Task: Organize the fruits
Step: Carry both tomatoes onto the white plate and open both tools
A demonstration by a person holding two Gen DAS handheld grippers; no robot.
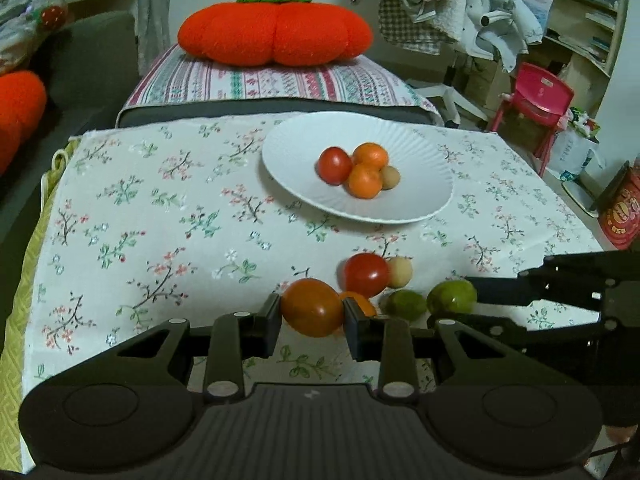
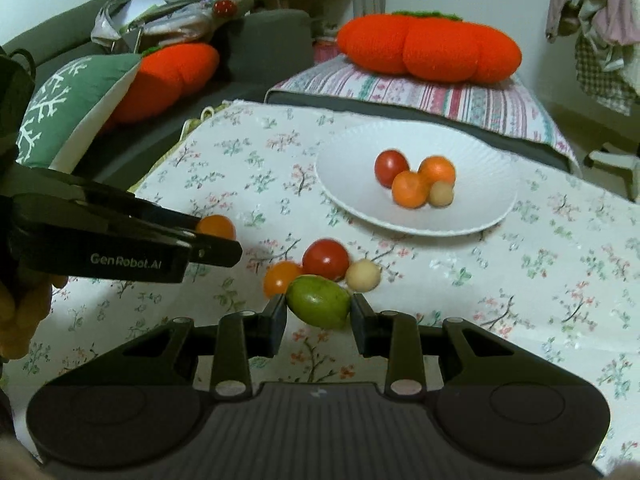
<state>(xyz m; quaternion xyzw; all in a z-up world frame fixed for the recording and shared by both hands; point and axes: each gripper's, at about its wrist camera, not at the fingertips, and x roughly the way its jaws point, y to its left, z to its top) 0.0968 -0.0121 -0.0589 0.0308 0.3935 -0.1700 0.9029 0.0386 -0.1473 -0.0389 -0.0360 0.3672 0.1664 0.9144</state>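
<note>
A white plate [image 1: 424, 148] [image 2: 348, 160] on the flowered cloth holds a red tomato [image 1: 335, 165], two oranges [image 1: 365, 181] and a small tan fruit [image 1: 390, 177]. My left gripper [image 1: 311, 312] is shut on an orange-red tomato [image 1: 312, 307], just above the cloth. My right gripper [image 2: 319, 307] is shut on a green fruit [image 2: 319, 301], also seen in the left wrist view [image 1: 452, 295]. On the cloth near both lie a red tomato [image 1: 366, 275] [image 2: 326, 259], a tan fruit [image 1: 400, 272] [image 2: 363, 275], a small orange fruit [image 2: 281, 278] and another green fruit [image 1: 404, 305].
A flowered tablecloth [image 1: 160, 220] covers the table. Behind it is a striped cushion [image 1: 260, 80] with a big orange pumpkin pillow [image 1: 276, 32]. A red child's chair [image 1: 536, 100] stands at the right. A sofa with pillows [image 2: 80, 112] is at the left.
</note>
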